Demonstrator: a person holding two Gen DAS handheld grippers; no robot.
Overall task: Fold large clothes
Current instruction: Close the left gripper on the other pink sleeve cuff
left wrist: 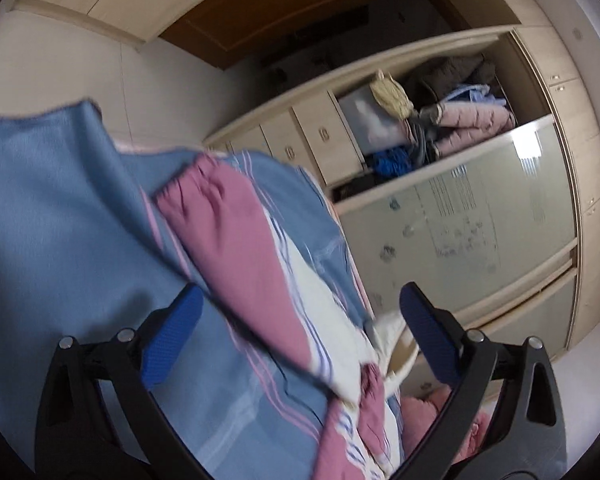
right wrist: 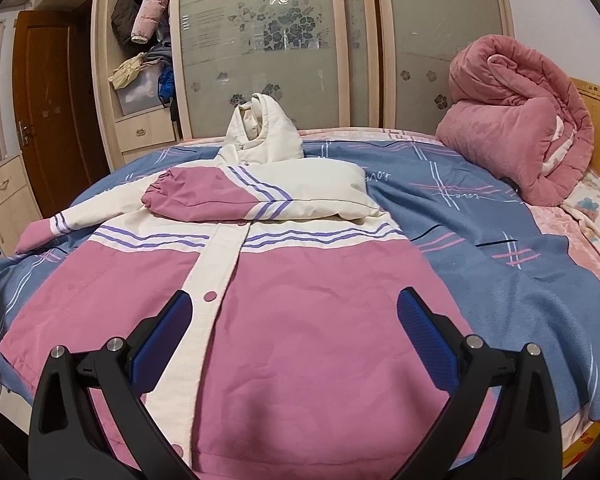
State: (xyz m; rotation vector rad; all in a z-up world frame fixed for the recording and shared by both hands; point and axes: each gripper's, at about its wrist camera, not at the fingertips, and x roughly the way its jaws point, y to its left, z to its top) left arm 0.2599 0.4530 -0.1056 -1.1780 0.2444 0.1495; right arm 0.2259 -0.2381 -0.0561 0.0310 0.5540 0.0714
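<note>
A pink and white hooded jacket (right wrist: 300, 300) with purple stripes lies front up on the blue bed sheet (right wrist: 480, 216). Its right sleeve (right wrist: 236, 196) is folded across the chest; its left sleeve (right wrist: 60, 224) lies out to the left. The hood (right wrist: 260, 128) stands at the far side. My right gripper (right wrist: 292, 320) is open and empty, above the jacket's lower front. My left gripper (left wrist: 300, 320) is open and empty, at the left edge of the bed, tilted, with the left sleeve (left wrist: 236, 248) between its jaws but not clamped.
A rolled pink quilt (right wrist: 516, 128) sits at the bed's far right, by the wooden headboard (right wrist: 596, 96). A wardrobe with frosted sliding doors (right wrist: 284, 48) stands behind the bed, its left part open with piled clothes (right wrist: 148, 20). A brown door (right wrist: 48, 100) is at left.
</note>
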